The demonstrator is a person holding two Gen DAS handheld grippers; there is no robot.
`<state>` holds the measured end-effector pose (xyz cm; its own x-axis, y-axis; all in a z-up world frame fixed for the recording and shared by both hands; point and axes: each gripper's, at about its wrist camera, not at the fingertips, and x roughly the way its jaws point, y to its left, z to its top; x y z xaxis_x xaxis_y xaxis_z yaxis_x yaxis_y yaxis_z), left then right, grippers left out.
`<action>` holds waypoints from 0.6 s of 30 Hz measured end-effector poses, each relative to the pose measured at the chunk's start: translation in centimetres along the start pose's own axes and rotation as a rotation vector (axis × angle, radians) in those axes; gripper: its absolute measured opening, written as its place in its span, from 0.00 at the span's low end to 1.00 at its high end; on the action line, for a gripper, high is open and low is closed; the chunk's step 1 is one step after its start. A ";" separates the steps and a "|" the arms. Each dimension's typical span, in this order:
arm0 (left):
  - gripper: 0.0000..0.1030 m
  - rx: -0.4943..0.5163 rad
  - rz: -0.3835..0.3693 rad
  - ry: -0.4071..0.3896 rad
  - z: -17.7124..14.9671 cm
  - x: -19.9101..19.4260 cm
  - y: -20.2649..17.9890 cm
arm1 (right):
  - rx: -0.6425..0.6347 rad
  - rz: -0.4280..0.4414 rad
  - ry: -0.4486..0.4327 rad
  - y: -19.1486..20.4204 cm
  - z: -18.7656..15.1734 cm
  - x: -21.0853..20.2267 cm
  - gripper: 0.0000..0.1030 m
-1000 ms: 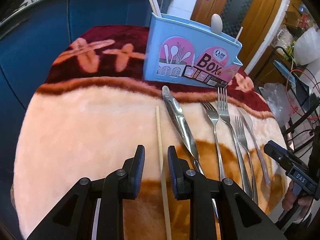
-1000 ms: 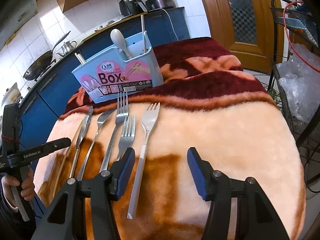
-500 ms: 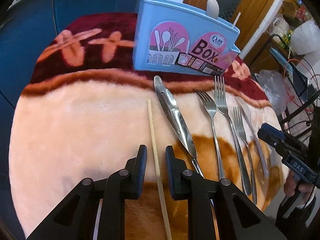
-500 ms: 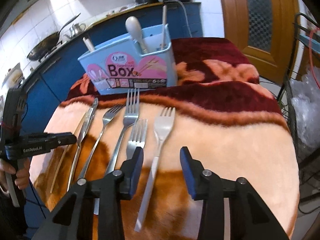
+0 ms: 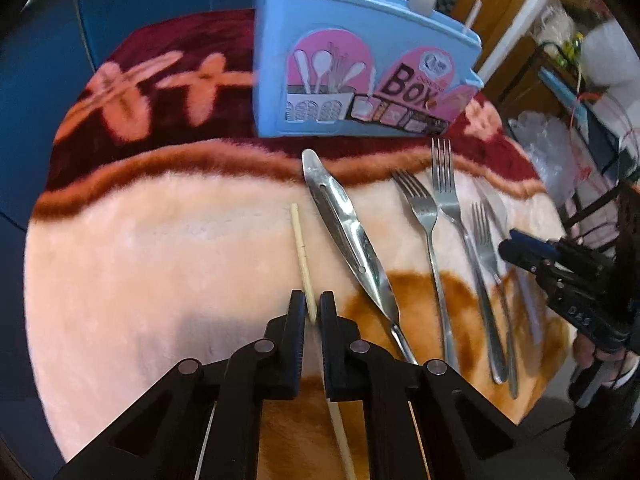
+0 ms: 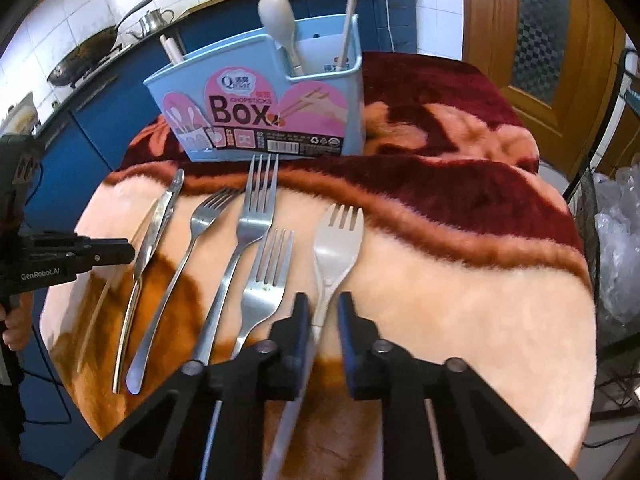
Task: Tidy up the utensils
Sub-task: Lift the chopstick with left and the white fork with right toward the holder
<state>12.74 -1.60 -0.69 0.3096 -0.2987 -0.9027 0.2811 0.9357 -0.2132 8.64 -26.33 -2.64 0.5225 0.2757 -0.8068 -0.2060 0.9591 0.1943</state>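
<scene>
Below the blue utensil box (image 5: 360, 68), a chopstick (image 5: 302, 254) is clamped by the left gripper (image 5: 311, 314). Nearby, the white plastic fork (image 6: 334, 248) is straddled by the right gripper (image 6: 323, 314), its fingers slightly apart.

My left gripper (image 5: 313, 312) is low and level, fingers nearly closed with only a thin gap between the pads. My right gripper (image 6: 323, 314) is low too, tilted forward, fingers narrowed but with a wider gap, not clamped.

A home kitchen: white wall tiles (image 6: 72, 4), blue cabinets (image 6: 100, 108), a wok (image 6: 86, 56), a kettle (image 6: 156, 20) and a wooden door (image 6: 536, 32).
</scene>
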 end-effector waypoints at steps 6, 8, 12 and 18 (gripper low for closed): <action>0.04 -0.029 -0.047 -0.108 -0.6 -2.1 0.4 | 0.091 0.095 -0.071 -1.1 -0.2 -0.7 0.07; 0.04 -0.028 -0.049 -0.175 -0.7 -3.3 0.2 | 0.107 0.117 -0.113 -1.2 -0.3 -1.3 0.07; 0.04 -0.017 -0.040 -0.319 -0.2 -5.8 -0.6 | 0.112 0.146 -0.207 -1.0 -0.3 -2.5 0.07; 0.04 -0.005 -0.020 -0.519 1.9 -8.8 -1.6 | 0.093 0.161 -0.336 -0.3 -0.4 -4.5 0.07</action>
<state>11.23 -0.84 8.31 0.7147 -0.3688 -0.5943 0.2876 0.9295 -0.2310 6.03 -27.88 0.66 0.7347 0.4147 -0.5369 -0.2398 0.8991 0.3663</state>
